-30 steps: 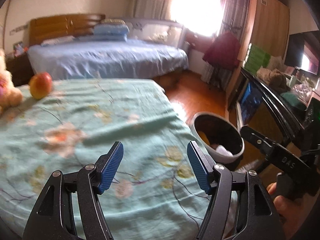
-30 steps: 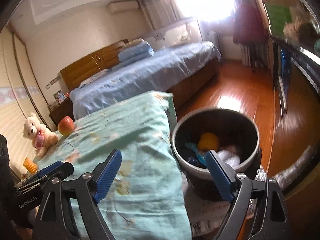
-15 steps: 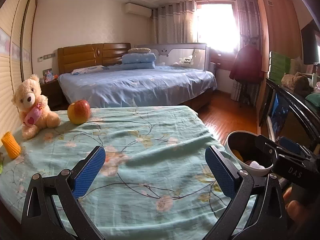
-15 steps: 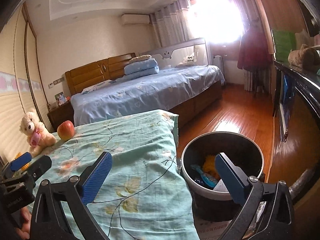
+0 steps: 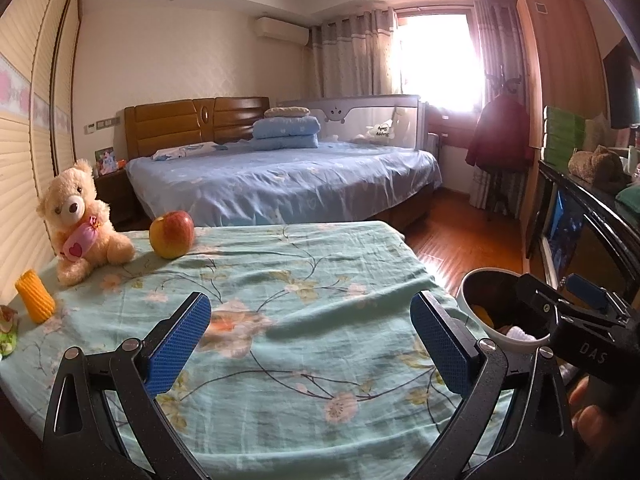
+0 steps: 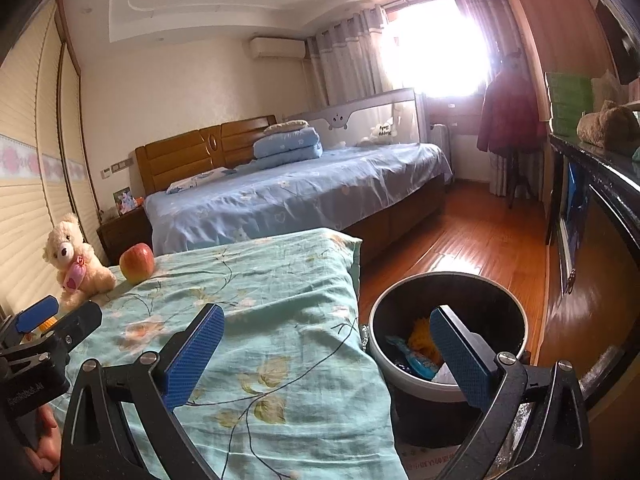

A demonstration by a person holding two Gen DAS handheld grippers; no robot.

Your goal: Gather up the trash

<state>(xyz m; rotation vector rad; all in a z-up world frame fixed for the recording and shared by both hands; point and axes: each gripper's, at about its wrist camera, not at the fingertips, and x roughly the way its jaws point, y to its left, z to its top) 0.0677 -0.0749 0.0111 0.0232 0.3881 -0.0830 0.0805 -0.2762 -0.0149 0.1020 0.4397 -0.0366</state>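
Your left hand-held gripper (image 5: 310, 342) and right hand-held gripper (image 6: 328, 350) both gape wide, empty, having just opened, above the floral surface (image 5: 304, 276); the trash bin (image 6: 516, 312), wrappers inside, sits at four o'clock.

Bare cloth (image 5: 304, 320) ahead, bin (image 6: 448, 292) unobstructed

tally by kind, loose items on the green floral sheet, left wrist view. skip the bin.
Teddy bear: 1
Apple: 1
Yellow ribbed piece: 1
Partly cropped item at the left edge, kind unclear: 1
Total: 4
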